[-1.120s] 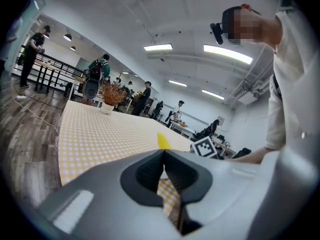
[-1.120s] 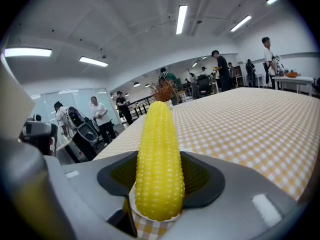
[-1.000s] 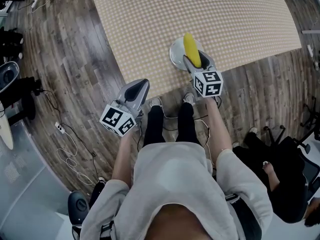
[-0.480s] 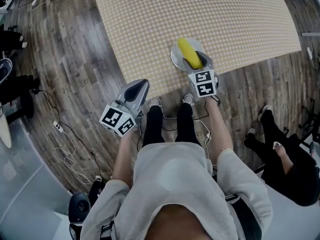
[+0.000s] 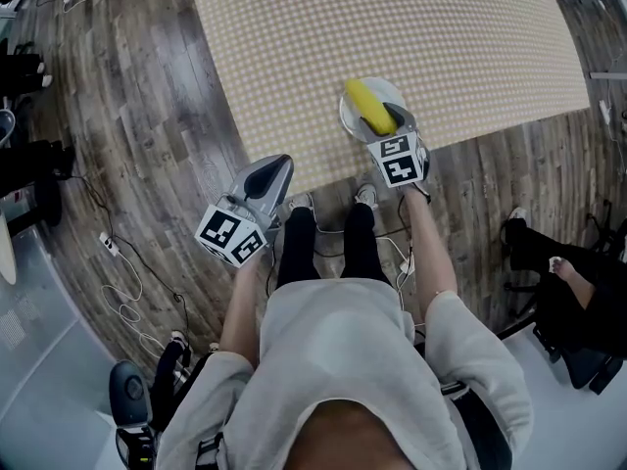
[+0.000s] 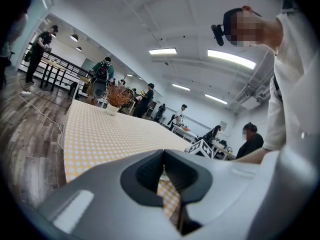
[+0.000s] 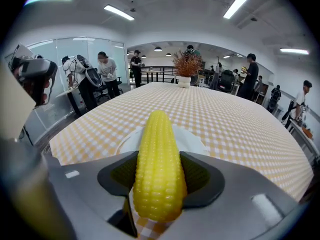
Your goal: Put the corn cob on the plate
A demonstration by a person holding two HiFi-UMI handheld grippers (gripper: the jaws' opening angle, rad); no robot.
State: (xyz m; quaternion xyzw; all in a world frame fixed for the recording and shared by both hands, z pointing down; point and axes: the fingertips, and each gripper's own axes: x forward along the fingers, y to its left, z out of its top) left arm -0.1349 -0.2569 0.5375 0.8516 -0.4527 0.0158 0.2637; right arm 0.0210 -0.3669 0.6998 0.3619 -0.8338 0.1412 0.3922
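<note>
The plate point(image 5: 394, 96) is white and round. It sits close to the near edge of the worktop point(image 5: 411, 18), which has a cloth with small yellow and white squares. The yellow corn cob point(image 5: 365, 104) is over the plate, slanting across it. The right tool point(image 5: 384, 127) pinches the cob by its thick end, one jaw on each side. The thin end points away from the tool. I cannot tell if the cob touches the plate or hangs just above it.

The left tool point(image 5: 278, 167) is nearer to the person, at the worktop's edge and well apart from the plate. Its jaws are pressed together with nothing in them. Below it are the person's two shoes point(image 5: 305, 202) on the wood floor point(image 5: 127, 116). A white cable point(image 5: 125, 302) curls on the floor off to the left. Nothing lies between the cob and the plate.

From the head view, the rest of the worktop looks bare. The right tool view shows more: the plate peeks out on both sides of the cob. Far back, at the worktop's other end, stands a pot with dry twigs point(image 7: 186, 64). People point(image 7: 107, 69) stand around that far end. The left tool view looks along the worktop from low down. It shows the right tool's marker cube point(image 6: 202, 147) past the jaws, but not the corn cob or the plate.
</note>
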